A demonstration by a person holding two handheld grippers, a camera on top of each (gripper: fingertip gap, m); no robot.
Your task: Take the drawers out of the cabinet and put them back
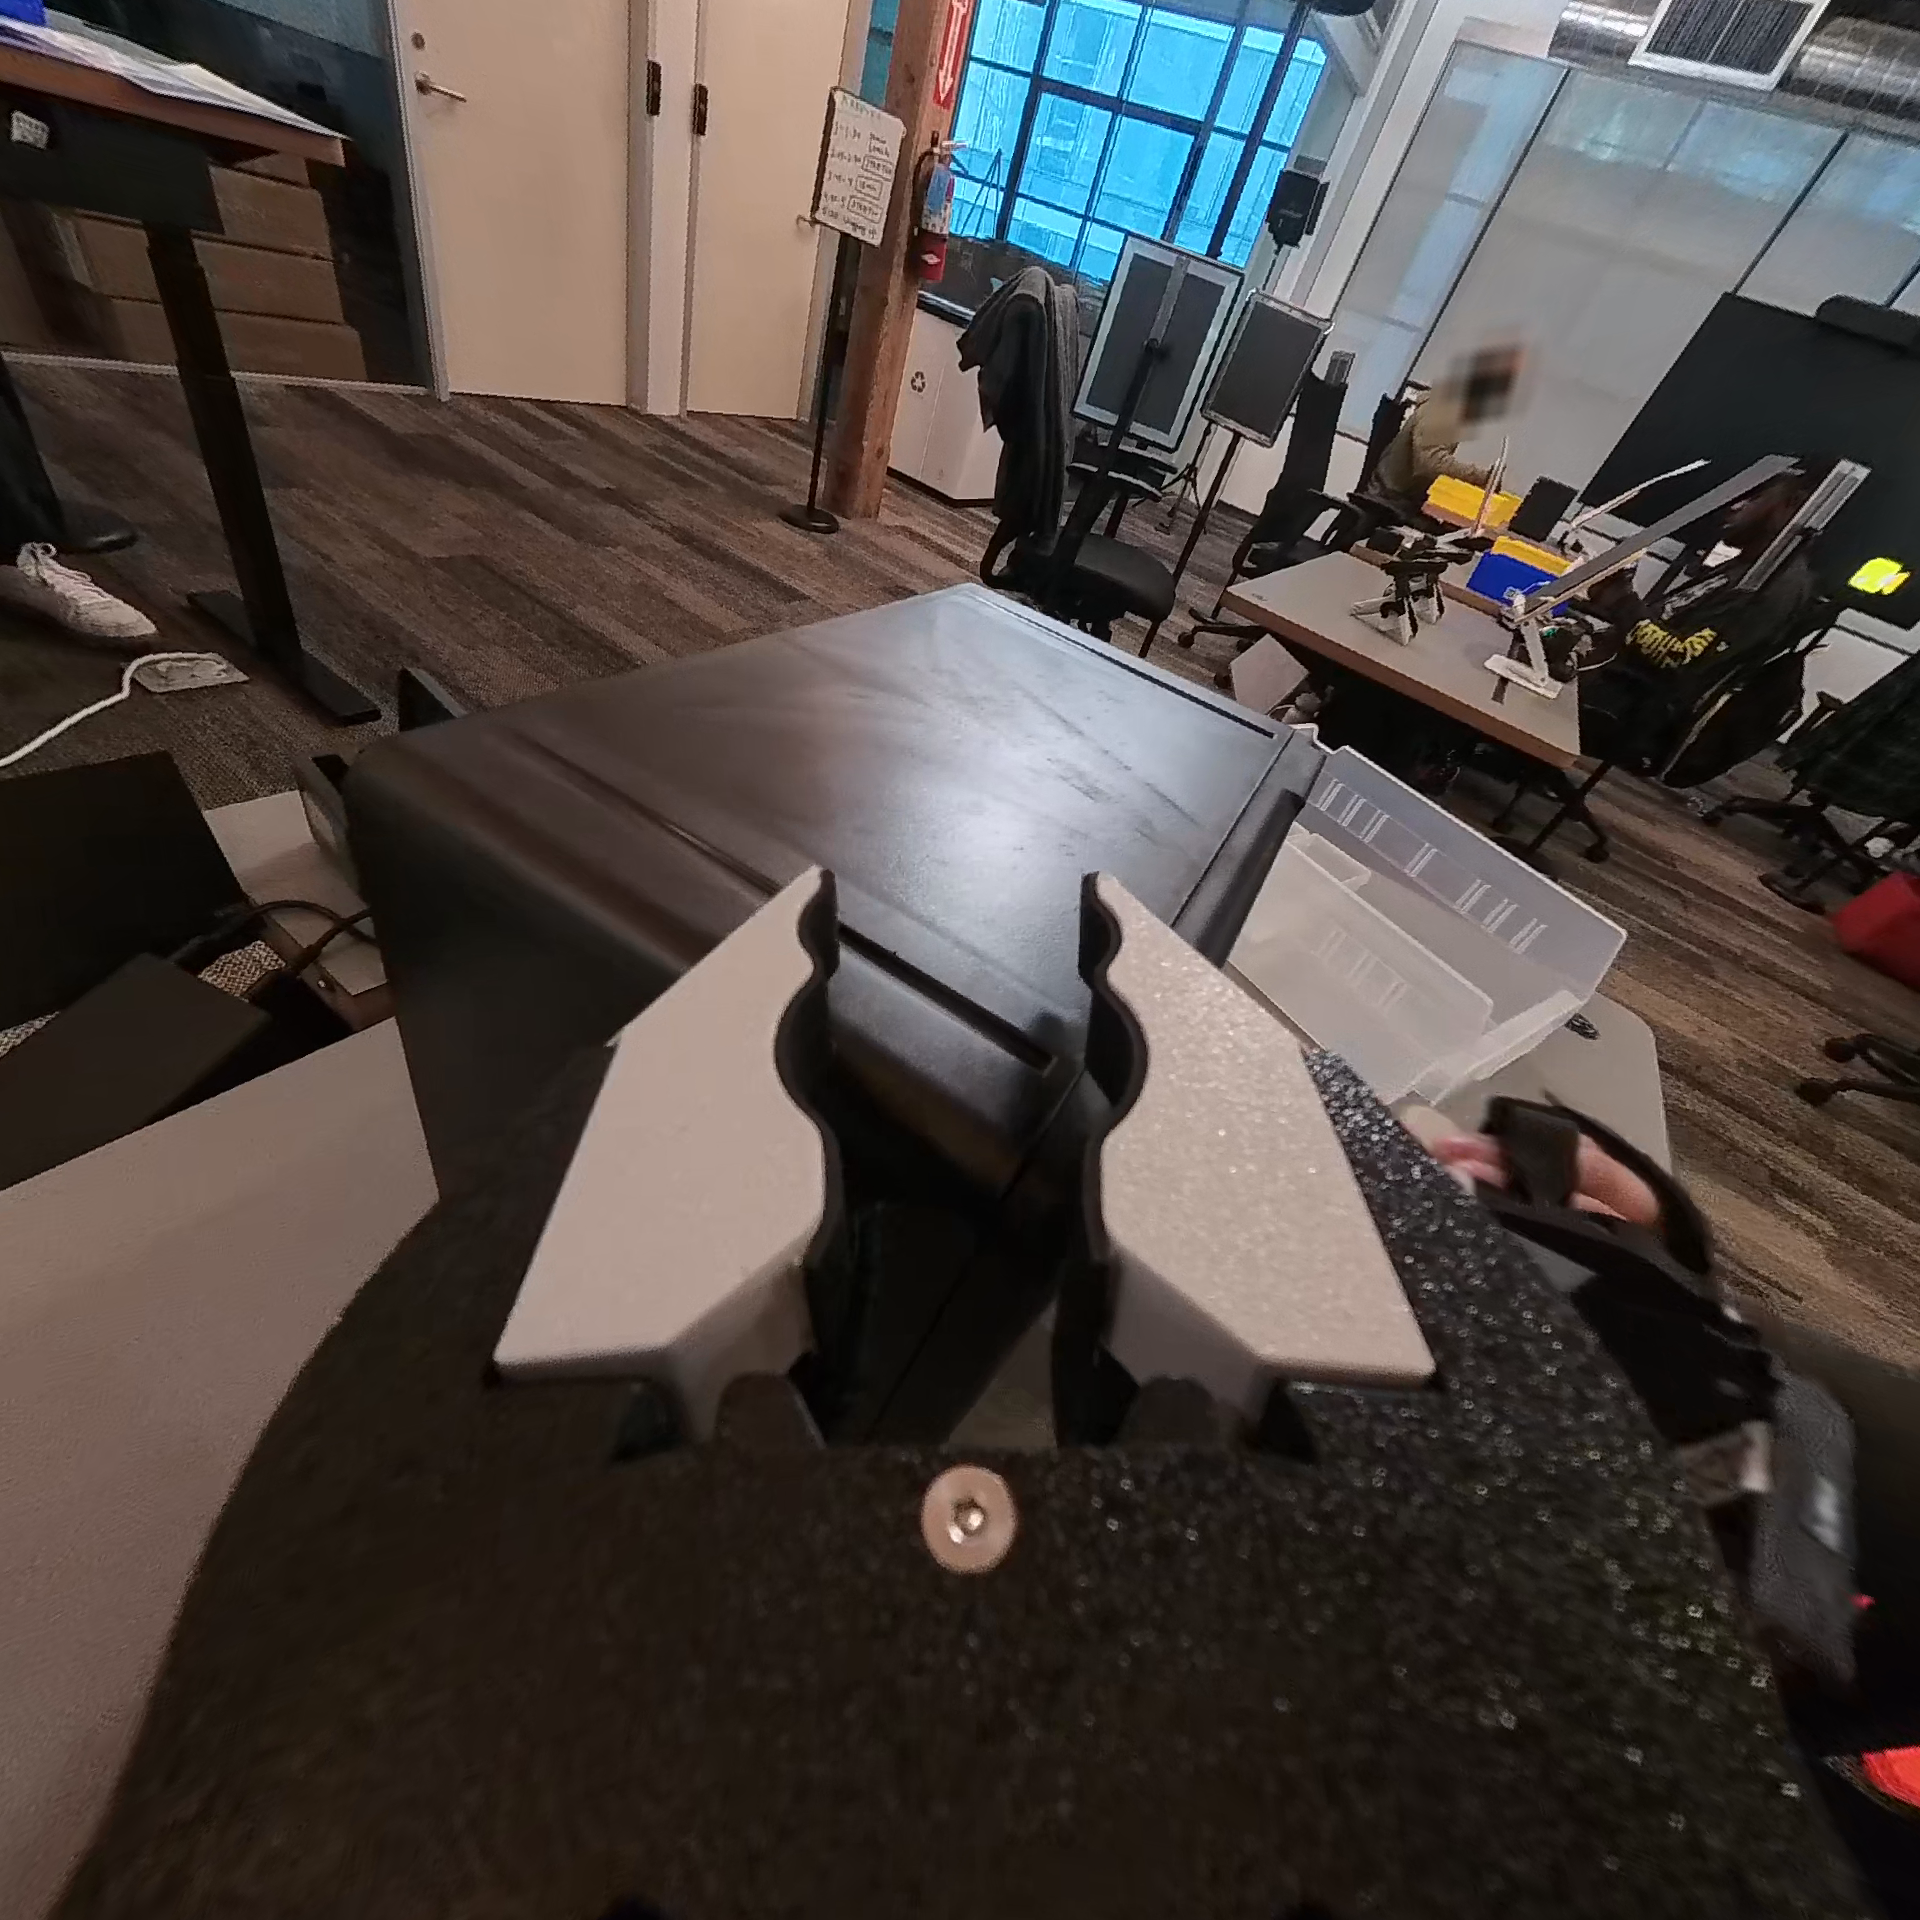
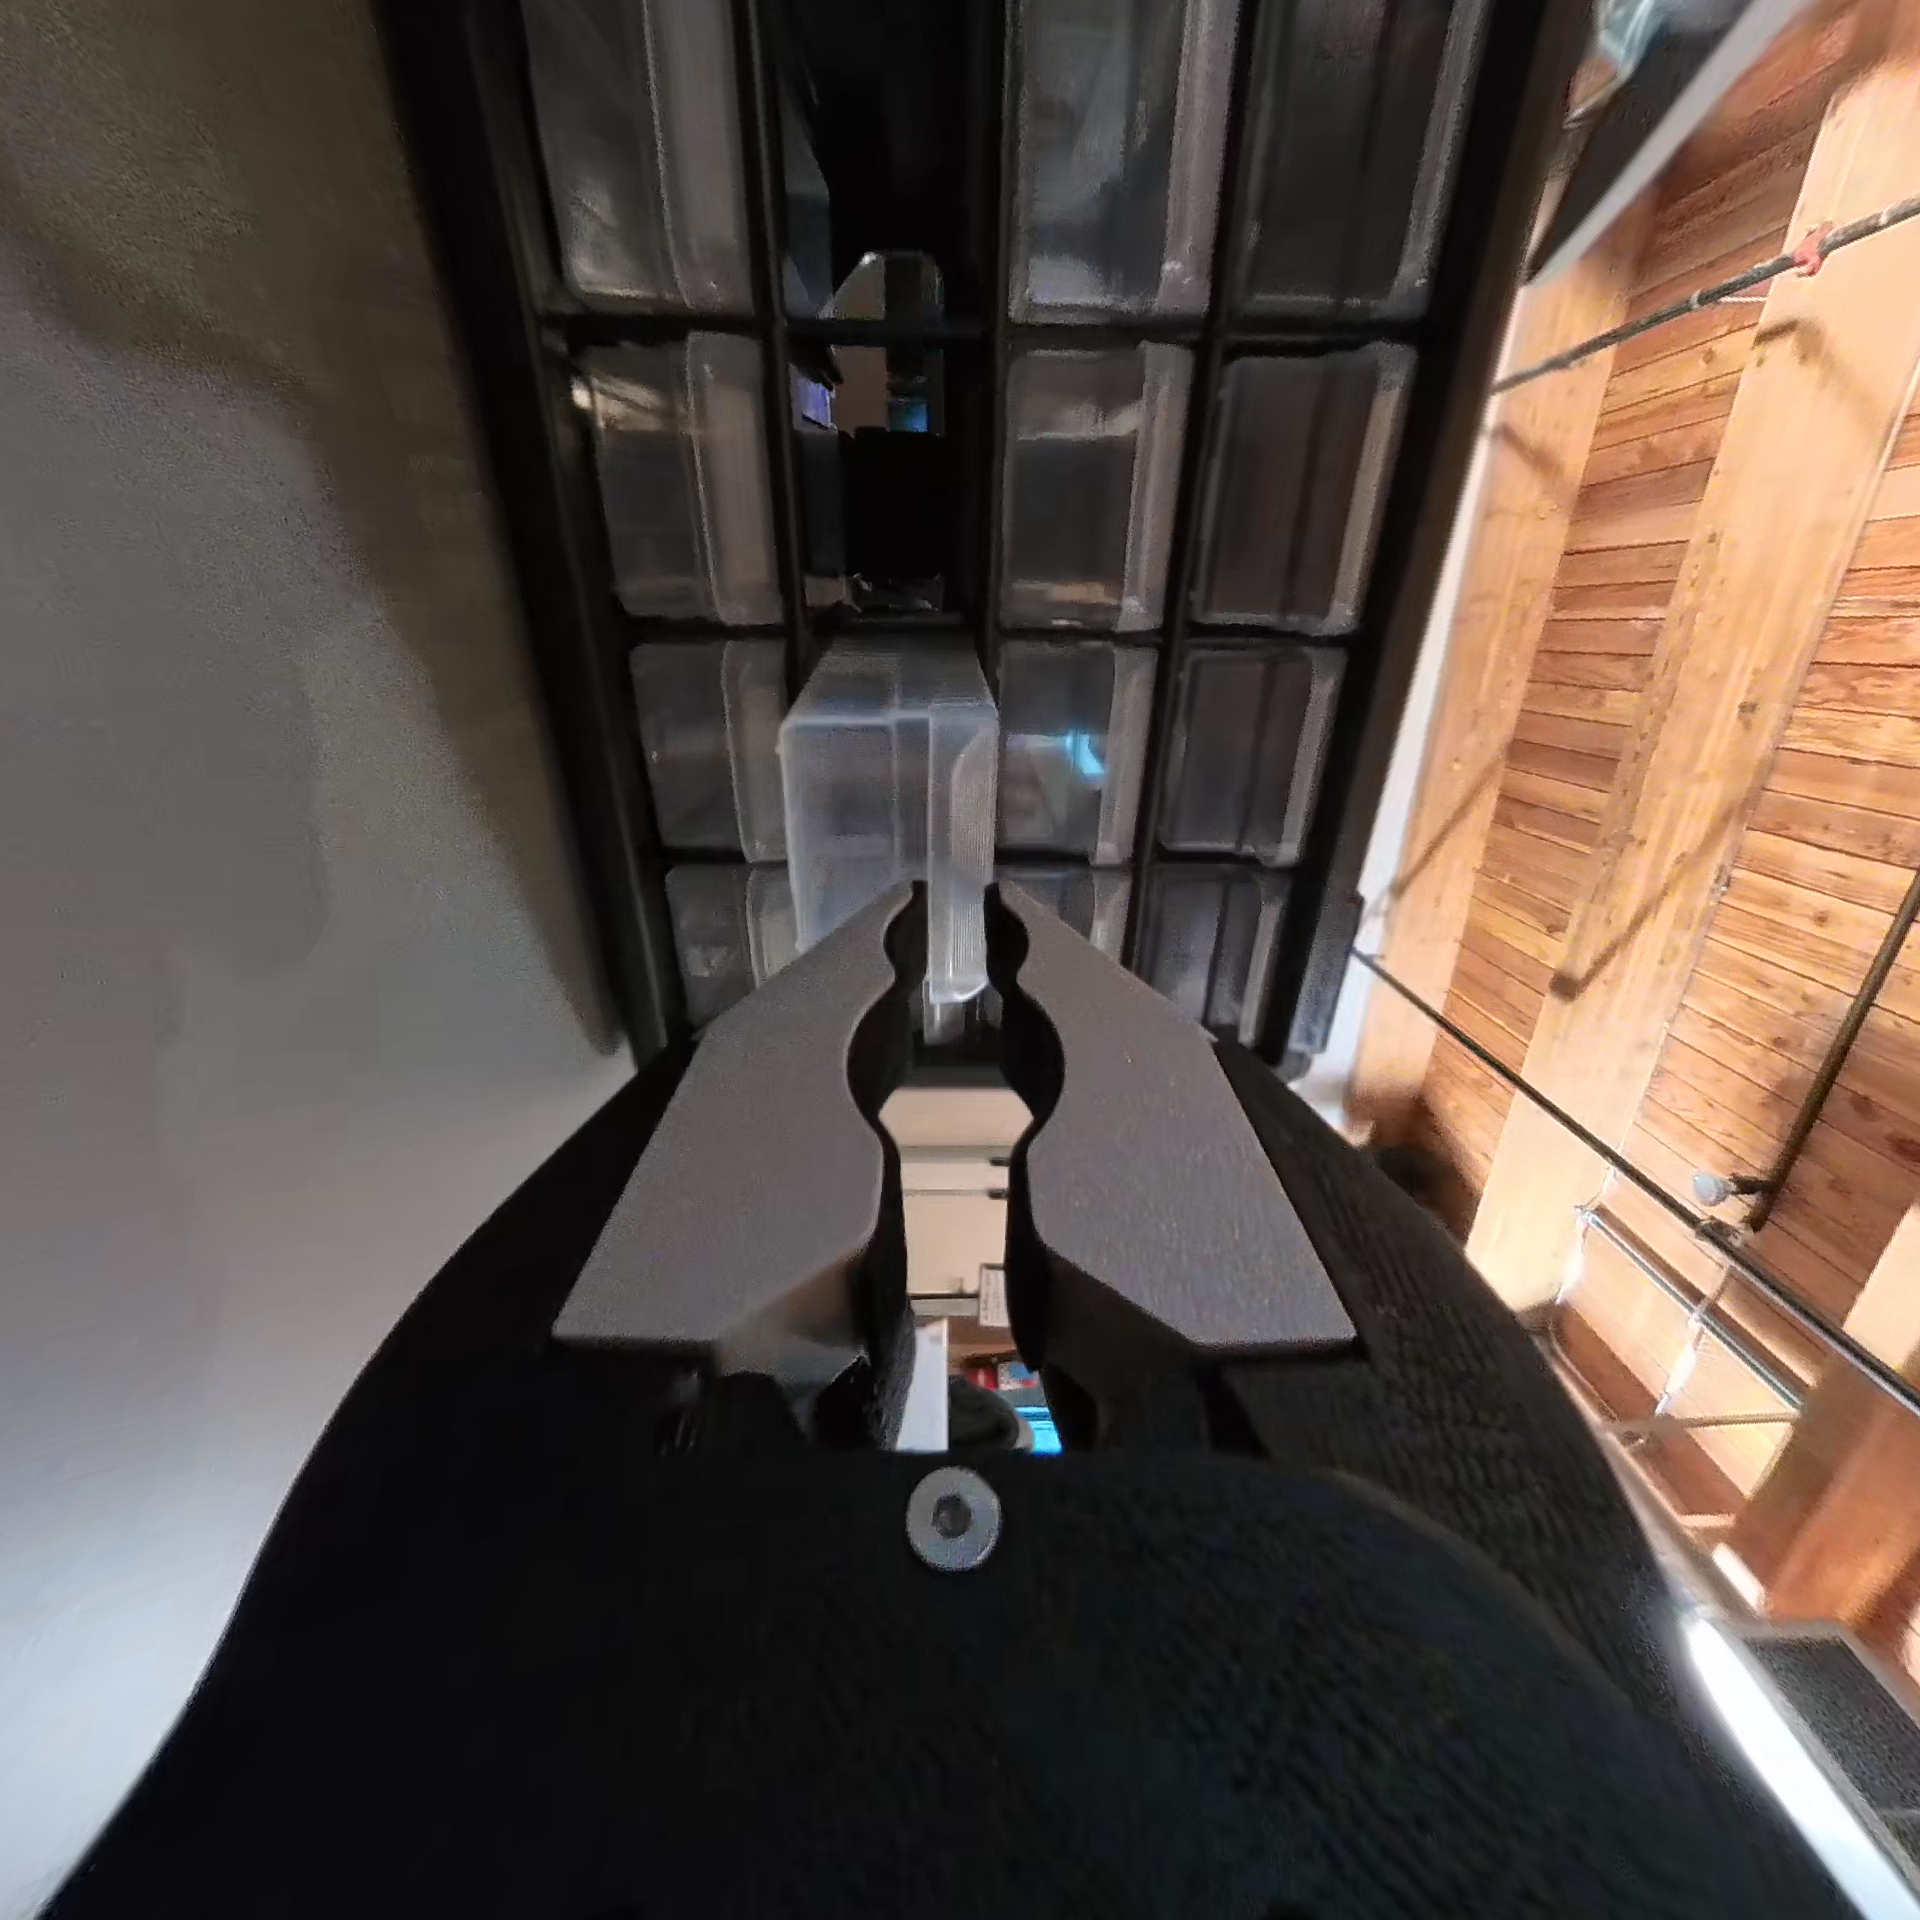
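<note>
The black cabinet (image 1: 883,748) stands on a pale table. My left gripper (image 1: 956,904) is open, and its grey fingers (image 1: 717,1091) straddle a ridge at the near edge of the cabinet's top. In the right wrist view the cabinet's front (image 2: 509,520) shows a grid of clear drawers. My right gripper (image 2: 954,914) is shut on the handle of one clear drawer (image 2: 883,790), which sticks partly out of its slot. Two slots (image 2: 883,520) in the same line stand empty. The drawer also shows in the left wrist view (image 1: 1403,935), jutting from the cabinet's right side.
A pale table (image 1: 156,1299) bears the cabinet, with dark boxes and a cable (image 1: 301,935) at its left. A hand (image 1: 1600,1195) shows at the right. Beyond are office chairs (image 1: 1081,520), a desk (image 1: 1403,644) with people, and a dark-legged table (image 1: 208,343).
</note>
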